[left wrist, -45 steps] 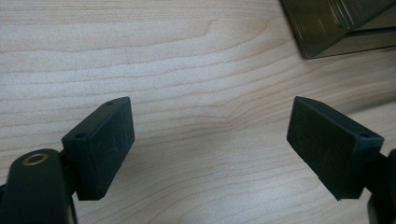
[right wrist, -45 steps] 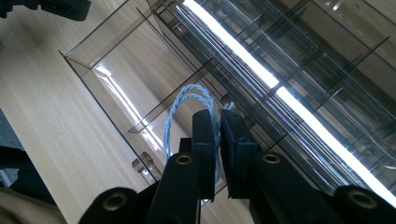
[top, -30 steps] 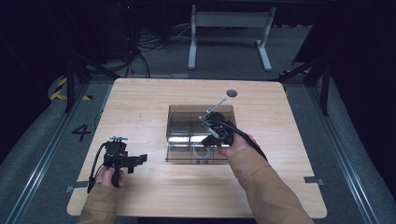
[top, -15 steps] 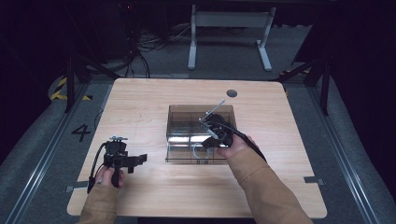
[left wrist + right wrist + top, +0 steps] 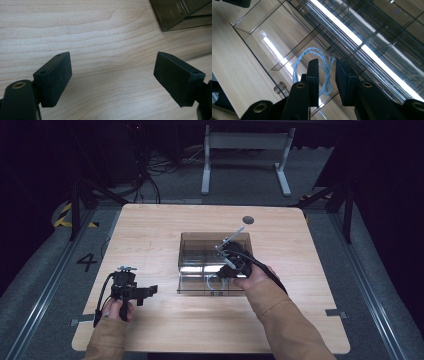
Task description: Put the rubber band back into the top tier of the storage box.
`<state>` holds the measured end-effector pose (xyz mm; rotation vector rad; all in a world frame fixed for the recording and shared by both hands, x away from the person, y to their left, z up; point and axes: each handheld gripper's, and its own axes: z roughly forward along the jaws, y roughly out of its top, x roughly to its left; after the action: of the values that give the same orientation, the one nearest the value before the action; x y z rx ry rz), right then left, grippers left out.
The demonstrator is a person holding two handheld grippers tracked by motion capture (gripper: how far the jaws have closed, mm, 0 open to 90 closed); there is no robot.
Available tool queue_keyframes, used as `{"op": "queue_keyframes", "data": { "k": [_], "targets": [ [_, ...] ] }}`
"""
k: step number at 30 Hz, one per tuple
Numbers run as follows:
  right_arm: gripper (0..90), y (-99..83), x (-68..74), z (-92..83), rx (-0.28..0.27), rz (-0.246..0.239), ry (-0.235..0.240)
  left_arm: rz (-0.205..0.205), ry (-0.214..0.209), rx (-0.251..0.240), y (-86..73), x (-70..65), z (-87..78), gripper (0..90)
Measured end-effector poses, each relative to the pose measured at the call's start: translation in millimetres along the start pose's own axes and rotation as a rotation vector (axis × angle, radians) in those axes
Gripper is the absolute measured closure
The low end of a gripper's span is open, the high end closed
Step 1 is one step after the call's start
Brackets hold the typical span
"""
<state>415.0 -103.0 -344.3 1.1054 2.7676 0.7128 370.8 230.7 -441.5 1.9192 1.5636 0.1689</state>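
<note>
From my remote station I read one marking: a dark numeral "4" (image 5: 86, 262) stood on the grey floor left of the table. A small label on the clear box (image 5: 216, 293) was too blurred to read.

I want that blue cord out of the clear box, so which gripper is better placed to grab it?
Right. The right gripper hangs over the clear box, jaws straddling the blue cord. The left gripper sits open over bare table, off to the side.

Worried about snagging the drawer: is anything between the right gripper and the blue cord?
Nothing visible. The right gripper hangs over the open drawer, jaws apart either side of the coiled blue cord, with no lid or divider across it.
</note>
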Motion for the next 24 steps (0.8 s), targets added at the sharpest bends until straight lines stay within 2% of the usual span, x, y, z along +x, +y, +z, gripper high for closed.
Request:
{"op": "queue_keyframes", "data": {
  "k": [13, 18, 24],
  "targets": [
    [69.0, -10.8, -1.6, -32.9, -0.105, -0.007, -0.028, -0.001, 0.008, 0.0, -1.8, 0.3, -1.5, 15.8],
    [68.2, -22.7, -10.1, -48.6, -0.146, 0.002, -0.051, -0.005, 0.011, -0.003, -2.5, 0.8, -2.8, 15.8],
    [67.2, -35.7, -20.1, -58.7, -0.164, 0.016, -0.07, -0.003, 0.013, -0.003, -2.8, 0.5, -2.6, 15.8]
  ]
}}
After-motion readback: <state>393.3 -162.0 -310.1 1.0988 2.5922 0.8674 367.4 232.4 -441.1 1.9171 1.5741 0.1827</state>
